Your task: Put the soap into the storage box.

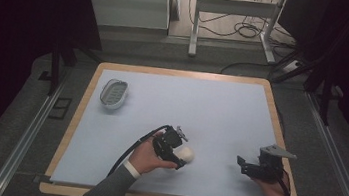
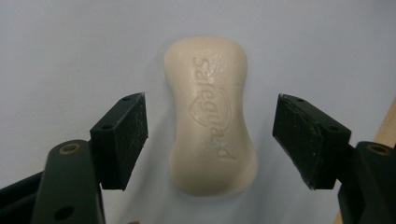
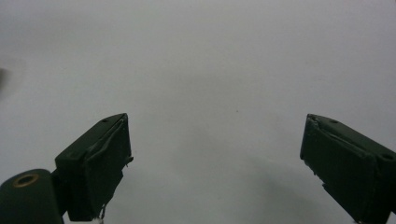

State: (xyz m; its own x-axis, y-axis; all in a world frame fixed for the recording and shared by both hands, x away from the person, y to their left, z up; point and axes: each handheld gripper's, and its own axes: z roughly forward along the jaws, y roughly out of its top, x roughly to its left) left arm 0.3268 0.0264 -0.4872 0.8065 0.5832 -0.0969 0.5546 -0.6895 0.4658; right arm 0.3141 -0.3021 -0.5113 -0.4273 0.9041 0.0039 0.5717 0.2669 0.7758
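— Hovering over what, exactly?

— My left gripper point(image 2: 210, 140) hangs above the soap point(image 2: 211, 116), a pale bar stamped with a brand name, lying flat on the blue surface point(image 1: 221, 109). In the left gripper view it sits at the centre of the frame, between my two jaws, which stand wide apart and touch neither flank.

— Which way does the bar run?

— Its long axis runs bottom to top of that view, straight along my line of sight, so the jaws face its two long sides. The narrowed waist lies about level with the pads. I'd judge that closing here would pinch it across the short way.

— And in the high view?

— The soap point(image 1: 186, 154) is at lower centre, just beside my left gripper point(image 1: 175, 151). My right gripper point(image 1: 247, 167) waits at lower right, well apart from it, jaws likewise spread over bare surface. So the left is clearly the nearer one.

— Anything else about?

— A soap dish point(image 1: 114, 93) at upper left, well away from both hands.
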